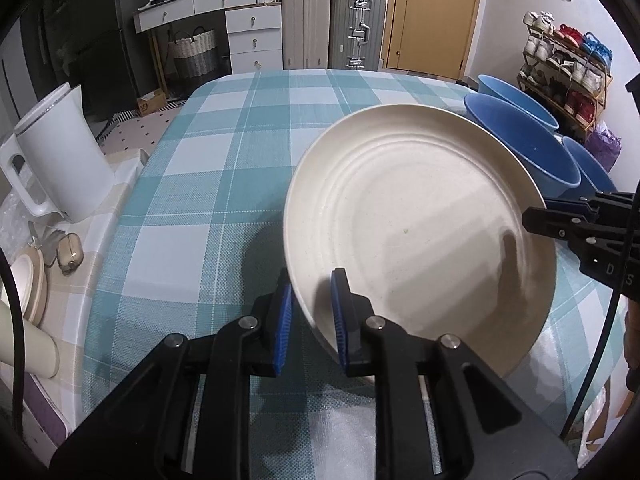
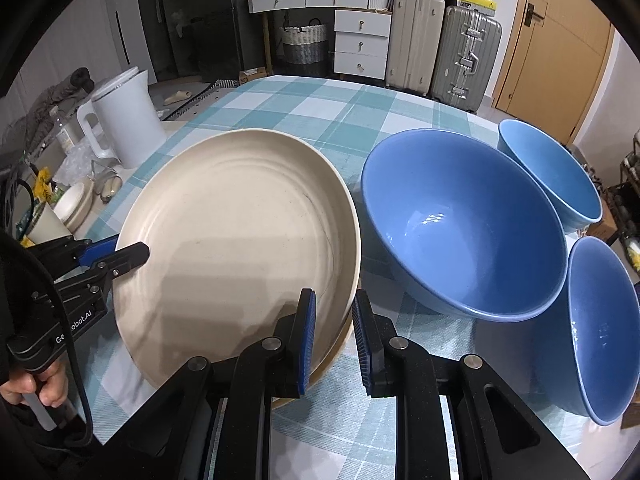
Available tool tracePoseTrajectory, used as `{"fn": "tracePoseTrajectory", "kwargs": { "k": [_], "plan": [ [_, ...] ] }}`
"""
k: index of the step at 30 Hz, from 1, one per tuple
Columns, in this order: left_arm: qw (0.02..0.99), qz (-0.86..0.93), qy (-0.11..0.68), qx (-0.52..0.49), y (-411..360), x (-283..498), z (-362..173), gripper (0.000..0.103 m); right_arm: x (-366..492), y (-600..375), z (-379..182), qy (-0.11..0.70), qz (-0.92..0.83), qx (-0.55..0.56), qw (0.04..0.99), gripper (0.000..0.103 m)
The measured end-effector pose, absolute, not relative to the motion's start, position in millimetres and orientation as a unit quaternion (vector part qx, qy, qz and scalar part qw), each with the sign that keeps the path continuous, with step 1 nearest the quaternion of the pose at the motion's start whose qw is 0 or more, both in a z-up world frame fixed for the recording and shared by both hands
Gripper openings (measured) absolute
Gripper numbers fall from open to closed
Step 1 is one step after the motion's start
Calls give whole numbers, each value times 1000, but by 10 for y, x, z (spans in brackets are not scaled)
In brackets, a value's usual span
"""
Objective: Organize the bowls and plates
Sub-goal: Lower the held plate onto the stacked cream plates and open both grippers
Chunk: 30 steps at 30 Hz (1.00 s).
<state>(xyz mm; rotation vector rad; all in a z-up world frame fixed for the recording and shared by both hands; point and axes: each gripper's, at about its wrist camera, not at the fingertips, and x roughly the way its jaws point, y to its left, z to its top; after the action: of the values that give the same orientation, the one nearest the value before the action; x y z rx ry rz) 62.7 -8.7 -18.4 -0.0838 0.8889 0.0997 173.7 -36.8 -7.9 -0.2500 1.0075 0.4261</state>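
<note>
A cream plate [image 1: 420,232] [image 2: 240,240] is held just above the checked tablecloth [image 1: 224,152] by opposite rims. My left gripper [image 1: 312,312] is shut on its left rim, one blue pad inside the plate and one outside. My right gripper [image 2: 335,336] is shut on the right rim in the same way. Each gripper shows in the other's view: the right gripper [image 1: 536,220] at the plate's right edge, the left gripper [image 2: 132,254] at its left edge. Three blue bowls stand right of the plate: a large bowl [image 2: 460,220] [image 1: 520,148], a far bowl [image 2: 552,168], a near bowl [image 2: 600,340].
A white kettle [image 1: 60,152] [image 2: 128,120] and small clutter sit on the side surface to the left. A hand [image 2: 32,388] grips the left tool's handle. Drawers, suitcases [image 1: 356,24] and a door stand beyond the table's far edge.
</note>
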Motion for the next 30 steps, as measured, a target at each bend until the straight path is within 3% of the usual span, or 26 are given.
{"fn": "tracePoseTrajectory", "kwargs": {
  "k": [30],
  "plan": [
    [896, 86, 436, 8, -270, 716, -383, 18, 1706, -385, -226, 474, 195, -123, 850, 21]
  ]
}}
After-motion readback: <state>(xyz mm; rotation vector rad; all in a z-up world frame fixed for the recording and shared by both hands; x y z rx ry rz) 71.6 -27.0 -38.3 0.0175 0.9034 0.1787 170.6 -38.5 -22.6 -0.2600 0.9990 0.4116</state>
